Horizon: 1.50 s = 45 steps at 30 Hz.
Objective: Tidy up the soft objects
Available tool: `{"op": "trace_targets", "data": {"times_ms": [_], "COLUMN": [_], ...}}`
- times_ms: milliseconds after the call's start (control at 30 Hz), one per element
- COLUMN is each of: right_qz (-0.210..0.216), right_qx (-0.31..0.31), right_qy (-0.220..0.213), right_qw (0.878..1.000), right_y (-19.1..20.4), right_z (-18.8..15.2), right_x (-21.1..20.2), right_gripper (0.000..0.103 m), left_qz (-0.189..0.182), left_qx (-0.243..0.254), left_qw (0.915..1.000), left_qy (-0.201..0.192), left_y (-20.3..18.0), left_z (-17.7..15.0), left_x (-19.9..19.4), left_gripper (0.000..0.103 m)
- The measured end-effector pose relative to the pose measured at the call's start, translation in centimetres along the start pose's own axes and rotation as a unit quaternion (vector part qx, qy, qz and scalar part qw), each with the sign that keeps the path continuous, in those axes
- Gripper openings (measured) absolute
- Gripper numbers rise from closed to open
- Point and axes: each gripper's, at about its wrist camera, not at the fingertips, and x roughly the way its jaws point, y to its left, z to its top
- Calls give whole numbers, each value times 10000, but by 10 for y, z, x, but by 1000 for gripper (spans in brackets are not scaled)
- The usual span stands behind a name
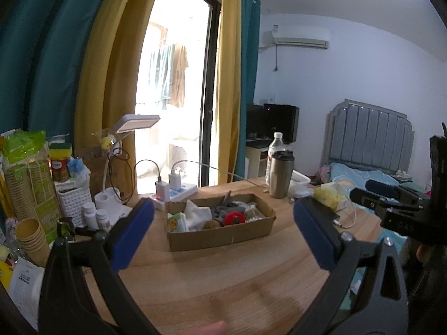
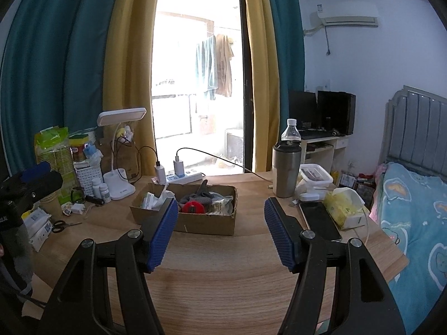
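Observation:
A shallow cardboard box (image 1: 223,237) sits on the wooden table (image 1: 223,287), also in the right wrist view (image 2: 206,220). It holds a white cloth (image 1: 197,213), grey gloves (image 1: 232,206), a red round item (image 1: 234,218) and a small yellow-green packet (image 1: 176,222). My left gripper (image 1: 223,223) is open and empty, held a little in front of the box. My right gripper (image 2: 220,223) is open and empty, also in front of the box. The right gripper's body shows at the right edge of the left wrist view (image 1: 402,206).
A steel tumbler (image 2: 286,171), water bottle (image 2: 290,129), phone (image 2: 320,220) and yellow tissue pack (image 2: 345,209) stand right of the box. A power strip (image 2: 178,177), desk lamp (image 2: 120,150), white basket (image 1: 74,202), pill bottles (image 1: 96,215), paper cups (image 1: 30,237) and scissors (image 2: 64,224) crowd the left. A bed (image 2: 413,217) lies to the right.

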Motion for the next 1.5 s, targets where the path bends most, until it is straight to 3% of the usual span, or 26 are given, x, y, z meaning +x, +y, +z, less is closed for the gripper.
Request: {"op": "trace_targets", "data": {"times_ms": [1500], "right_qz": [-38], "right_qx": [-47], "right_qy": [74], "right_qw": [10000], "right_y": [0], "right_z": [-4], "right_x": [3], "right_gripper": [68], "left_qz": [-76], "left_qx": [38], "left_qw": [10000], "left_qy": [17], "left_y": [-6], "left_z": [-5], "left_x": [2], "left_gripper": [101]}}
